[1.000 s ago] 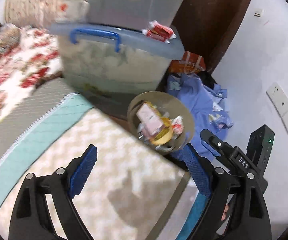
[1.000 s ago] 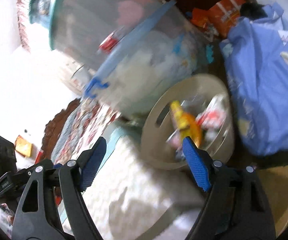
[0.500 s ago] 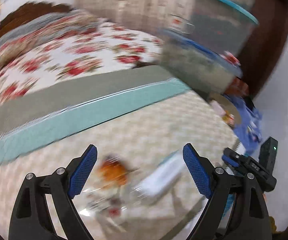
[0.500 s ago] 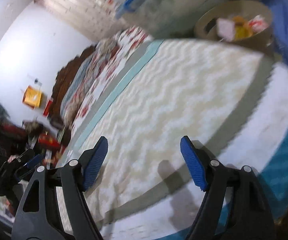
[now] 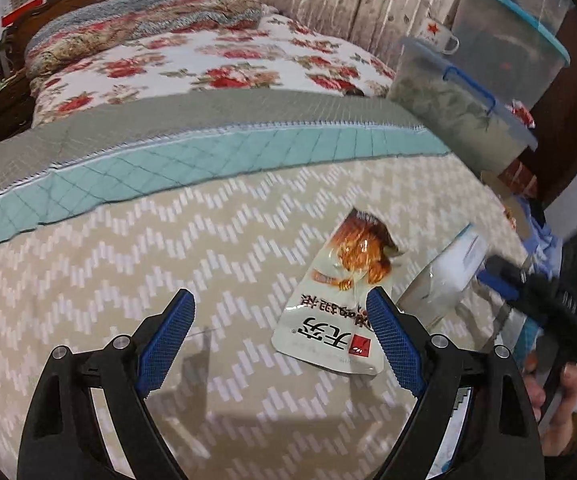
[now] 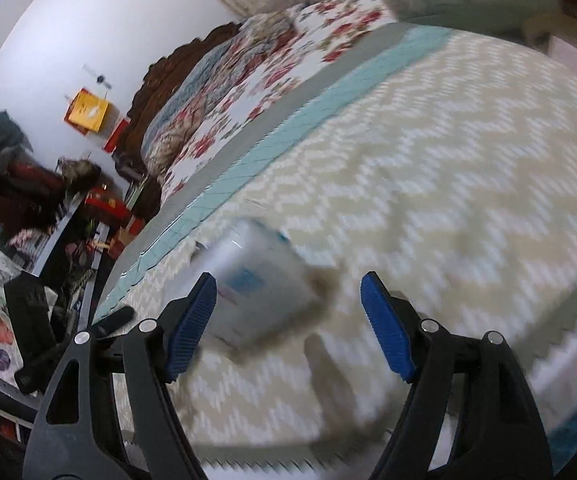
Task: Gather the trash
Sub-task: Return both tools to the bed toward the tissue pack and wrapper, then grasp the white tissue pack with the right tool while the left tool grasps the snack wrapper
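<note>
I have both hand-held grippers over the bed (image 5: 248, 216), and neither holds anything yet. My left hand-held gripper (image 5: 280, 336) has its jaws wide apart above the chevron-patterned cover; a white snack pouch (image 5: 340, 300) with an orange picture lies flat on the cover, its near corner just beside the right-hand pad, not between the pads. Just past it lies a clear plastic wrapper (image 5: 448, 276) with a white and blue label, close to the bed's edge. My right hand-held gripper (image 6: 288, 320) also stands apart and empty, with that same clear wrapper (image 6: 256, 280) lying on the cover close to its left-hand pad; the view is blurred, so I cannot tell whether the pad touches it.

So two pieces of trash are left on the bed, both unpicked. A round bin (image 5: 504, 192) shows only as a sliver at the far corner of the bed, by the stacked storage tubs (image 5: 468, 116); I cannot see what it holds. I judge the work unfinished: each piece has to be gripped and carried across.
</note>
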### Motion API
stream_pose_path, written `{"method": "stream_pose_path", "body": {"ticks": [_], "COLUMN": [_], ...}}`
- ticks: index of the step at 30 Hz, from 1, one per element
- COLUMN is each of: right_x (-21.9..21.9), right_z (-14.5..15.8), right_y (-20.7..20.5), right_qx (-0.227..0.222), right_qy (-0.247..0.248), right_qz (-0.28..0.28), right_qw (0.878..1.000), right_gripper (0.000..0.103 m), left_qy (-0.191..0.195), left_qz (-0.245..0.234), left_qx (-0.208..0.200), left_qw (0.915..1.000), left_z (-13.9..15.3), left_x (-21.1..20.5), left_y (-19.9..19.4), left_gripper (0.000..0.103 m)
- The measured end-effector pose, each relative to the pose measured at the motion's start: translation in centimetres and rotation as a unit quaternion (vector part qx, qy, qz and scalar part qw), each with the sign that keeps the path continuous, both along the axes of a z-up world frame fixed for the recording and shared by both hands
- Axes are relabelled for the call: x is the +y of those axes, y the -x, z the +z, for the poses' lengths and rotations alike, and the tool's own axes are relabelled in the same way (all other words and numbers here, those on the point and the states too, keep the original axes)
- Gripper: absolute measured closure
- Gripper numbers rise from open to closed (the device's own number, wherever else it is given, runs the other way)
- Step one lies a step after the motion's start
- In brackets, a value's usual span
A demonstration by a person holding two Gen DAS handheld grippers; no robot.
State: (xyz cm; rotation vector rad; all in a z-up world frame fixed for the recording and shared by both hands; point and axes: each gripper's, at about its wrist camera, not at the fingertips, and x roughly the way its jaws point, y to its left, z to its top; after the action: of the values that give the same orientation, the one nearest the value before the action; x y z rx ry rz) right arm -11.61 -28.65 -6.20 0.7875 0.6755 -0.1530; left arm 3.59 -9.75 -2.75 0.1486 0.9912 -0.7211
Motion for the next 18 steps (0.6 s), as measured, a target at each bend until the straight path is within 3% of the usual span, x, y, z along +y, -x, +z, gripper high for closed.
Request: {"method": "stream_pose_path", "body": {"ticks": [4, 6, 9, 12, 14, 15, 18], "right_x": [-0.3, -0.6, -0.6, -1.1, -1.5, -1.7, -2.2], "right_z": [0.6, 1.1, 2.0, 2.2, 1.9, 1.8, 1.0], "right_y": [-3.3, -3.1, -2.4, -1.8, -1.6, -1.5, -1.8], "right_qx": [0.004, -0.014, -0.02, -0.022, -0.019, -0.016, -0.002], "right_qy": [0.038, 0.017, 0.05, 0.046, 0.04, 0.038, 0.02], "right_qz": [-0.023, -0.029, -0.031, -0.035, -0.037, -0.035, -0.025], "right_qw": [0.999, 0.999, 0.998, 0.998, 0.998, 0.999, 0.999], "right_gripper": [0.027, 0.027, 0.027, 0.026, 0.025, 0.025, 0.026], "left_qy": [-0.016, -0.022, -0.04, -0.066, -0.083, -0.097, -0.09], "left_qz": [-0.019, -0.027, -0.053, -0.071, -0.072, -0.072, -0.072], "left_qx": [0.008, 0.002, -0.006, -0.018, -0.036, -0.059, -0.05], "left_qw": [0.9997, 0.9994, 0.9978, 0.9951, 0.9933, 0.9909, 0.9921], "left_z": [-1.2, -1.3, -2.0, -3.1, -3.7, -3.7, -3.5], "left_x": [-1.9, -2.8, -4.3, -6.0, -6.7, -7.0, -6.5], "left_y": [0.1, 0.4, 1.2, 1.8, 2.1, 2.4, 1.9], "left_gripper": [0.015, 0.009, 0.009, 0.009, 0.015, 0.034, 0.034]}}
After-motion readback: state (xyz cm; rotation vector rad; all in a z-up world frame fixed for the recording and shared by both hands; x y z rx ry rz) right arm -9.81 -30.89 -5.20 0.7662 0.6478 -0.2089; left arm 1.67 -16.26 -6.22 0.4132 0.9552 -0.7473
